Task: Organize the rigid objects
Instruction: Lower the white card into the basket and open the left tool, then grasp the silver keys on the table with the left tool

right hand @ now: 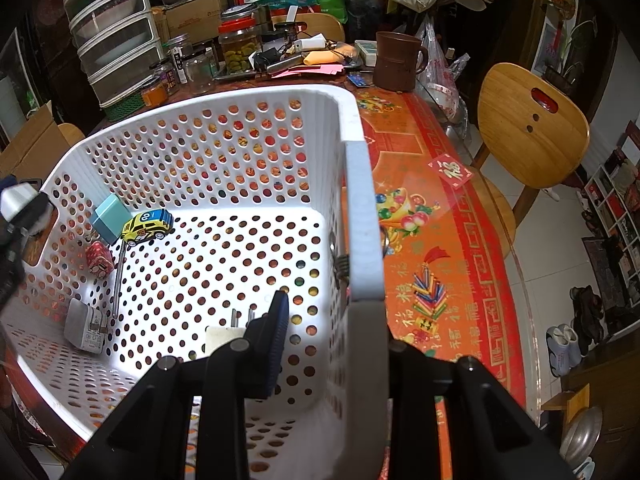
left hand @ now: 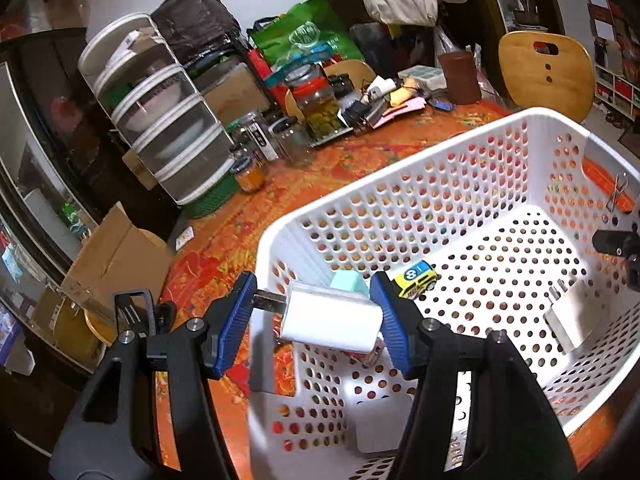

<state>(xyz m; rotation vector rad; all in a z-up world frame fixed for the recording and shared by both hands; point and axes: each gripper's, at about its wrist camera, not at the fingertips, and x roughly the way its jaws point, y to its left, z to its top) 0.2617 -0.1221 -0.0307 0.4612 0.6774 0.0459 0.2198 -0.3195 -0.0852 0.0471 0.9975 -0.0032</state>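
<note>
Inside basket [right hand: 362, 216]: perhaps two chargers [right hand: 86, 330].

- The basket [right hand: 256, 108] stood on the table [right hand: 440, 216], with the chair [right hand: 532, 128] beyond the table's right edge.
- Inside it, the toy car [right hand: 147, 226] lay just right of the small box [right hand: 110, 218], near the far-left corner.
- The charger [right hand: 85, 330] lay nearer, along the left wall.
- Jars [right hand: 239, 46] and the mug [right hand: 398, 62] stood behind the basket.
</note>
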